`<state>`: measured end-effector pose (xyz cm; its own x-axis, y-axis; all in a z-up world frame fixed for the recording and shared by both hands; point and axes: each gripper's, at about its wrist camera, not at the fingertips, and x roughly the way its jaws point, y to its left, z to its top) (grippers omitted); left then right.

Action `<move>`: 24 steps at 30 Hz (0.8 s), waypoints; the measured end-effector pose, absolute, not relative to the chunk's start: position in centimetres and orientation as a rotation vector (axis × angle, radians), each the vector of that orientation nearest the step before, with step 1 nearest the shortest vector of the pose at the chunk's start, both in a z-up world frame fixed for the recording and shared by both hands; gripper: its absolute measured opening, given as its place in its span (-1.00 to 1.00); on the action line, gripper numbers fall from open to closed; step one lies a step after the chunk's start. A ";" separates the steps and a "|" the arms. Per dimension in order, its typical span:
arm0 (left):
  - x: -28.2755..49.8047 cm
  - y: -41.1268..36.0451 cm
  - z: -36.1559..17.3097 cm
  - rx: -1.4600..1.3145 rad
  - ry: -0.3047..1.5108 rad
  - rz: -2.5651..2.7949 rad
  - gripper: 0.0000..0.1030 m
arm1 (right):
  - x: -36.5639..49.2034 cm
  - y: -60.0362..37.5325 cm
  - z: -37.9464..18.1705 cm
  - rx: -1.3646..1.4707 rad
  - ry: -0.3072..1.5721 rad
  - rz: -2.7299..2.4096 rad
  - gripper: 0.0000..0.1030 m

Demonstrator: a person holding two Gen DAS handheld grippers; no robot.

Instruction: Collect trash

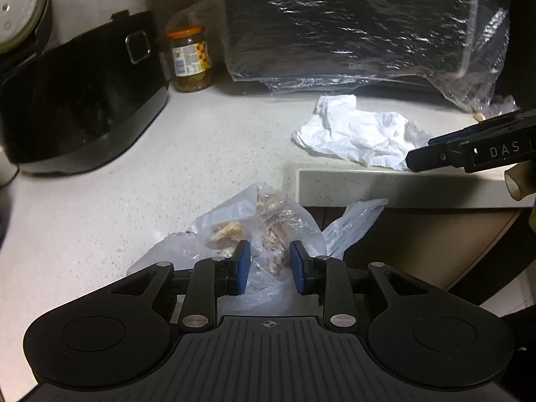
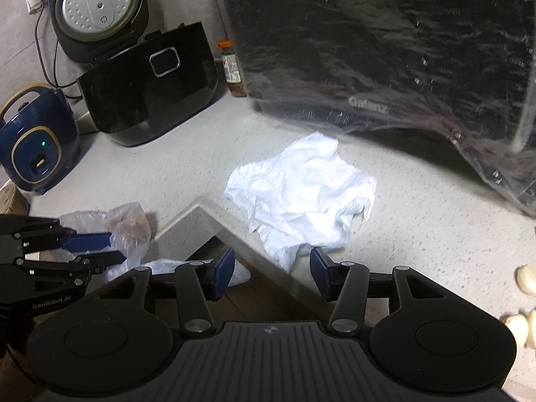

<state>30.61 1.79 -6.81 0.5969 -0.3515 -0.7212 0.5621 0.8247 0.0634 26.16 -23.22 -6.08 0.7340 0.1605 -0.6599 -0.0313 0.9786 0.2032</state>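
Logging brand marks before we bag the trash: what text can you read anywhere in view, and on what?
"Galanz": front of the plastic-wrapped black appliance.
"GenRobot.AI": body of the left tongs.
"DAS": side of the right tongs; the rest is cut off.
Jar label: printed, too small to read.

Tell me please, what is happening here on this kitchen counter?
A person is collecting trash with a gripper in each hand. The left gripper is at a clear plastic bag of food scraps by the counter's edge, its pads on either side of the bag; a firm grip cannot be confirmed. The right gripper is open just short of a crumpled white paper, which lies untouched on the counter. Behind stand a black rice cooker with its lid up and a plastic-wrapped microwave.
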 end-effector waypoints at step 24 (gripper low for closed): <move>27.7 5.5 -3.7 0.070 0.593 -0.449 -0.79 | 28.1 -24.5 -4.8 0.164 0.662 0.058 -0.02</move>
